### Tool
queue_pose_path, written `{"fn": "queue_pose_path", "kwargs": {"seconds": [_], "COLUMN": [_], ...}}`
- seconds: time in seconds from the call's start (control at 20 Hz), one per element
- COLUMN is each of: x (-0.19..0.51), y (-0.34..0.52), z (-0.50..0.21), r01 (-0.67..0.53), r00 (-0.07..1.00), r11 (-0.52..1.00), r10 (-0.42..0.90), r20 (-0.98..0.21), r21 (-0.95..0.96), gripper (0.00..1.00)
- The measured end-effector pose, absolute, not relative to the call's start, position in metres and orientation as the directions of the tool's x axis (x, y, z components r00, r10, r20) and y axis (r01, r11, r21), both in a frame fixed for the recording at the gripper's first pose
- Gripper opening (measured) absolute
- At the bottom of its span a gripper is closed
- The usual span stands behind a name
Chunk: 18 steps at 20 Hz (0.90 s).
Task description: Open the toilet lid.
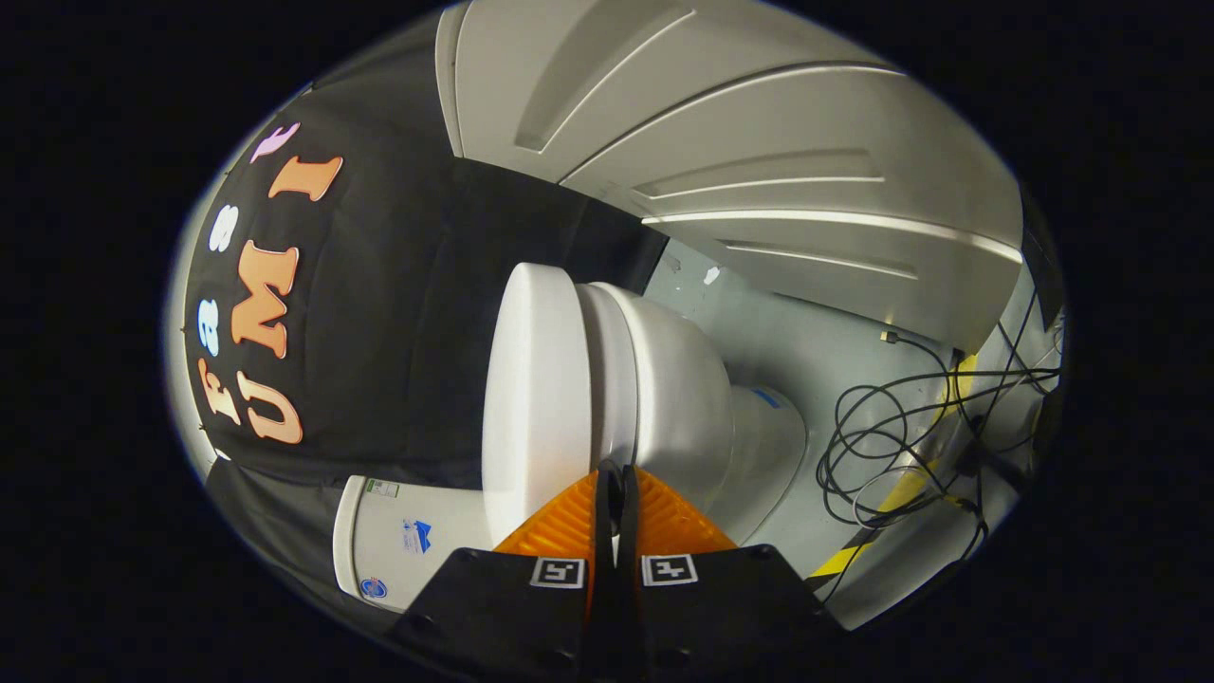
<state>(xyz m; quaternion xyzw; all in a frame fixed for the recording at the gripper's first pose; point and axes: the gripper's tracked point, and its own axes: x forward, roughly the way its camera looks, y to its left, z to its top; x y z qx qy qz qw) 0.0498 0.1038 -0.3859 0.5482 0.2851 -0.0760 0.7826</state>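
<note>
Grey floor (835, 351) carries loose black cables (892, 427) beside the toilet (664, 398). Gripper (616, 474) fingers (569, 522) are clenched together, tips at the closed lid (531, 398) edge.

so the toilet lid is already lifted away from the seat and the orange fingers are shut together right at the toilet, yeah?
Not quite. In the gripper view the toilet lid lies closed, flat against the seat, not lifted. The rest holds: the gripper has its orange fingers shut together right at the toilet.
</note>
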Motion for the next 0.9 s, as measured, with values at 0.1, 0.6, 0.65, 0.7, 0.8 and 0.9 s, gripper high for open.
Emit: {"fn": "queue_pose_path", "kwargs": {"seconds": [0.1,0.6,0.65,0.7,0.8,0.9], "x": [0.048,0.05,0.052,0.053,0.056,0.068], "y": [0.105,0.108,0.108,0.108,0.11,0.106], "z": [-0.385,-0.369,-0.366,-0.361,-0.351,-0.338], "r01": [0.439,0.435,0.429,0.425,0.404,0.38], "r00": [0.821,0.822,0.825,0.827,0.835,0.855], "r11": [0.382,0.475,0.491,0.51,0.572,0.645], "r10": [0.197,0.139,0.13,0.119,0.089,0.028], "r20": [-0.536,-0.553,-0.55,-0.55,-0.543,-0.517], "r21": [0.813,0.765,0.759,0.748,0.714,0.663], "gripper": [0.08,0.08,0.08,0.08,0.08,0.08]}}
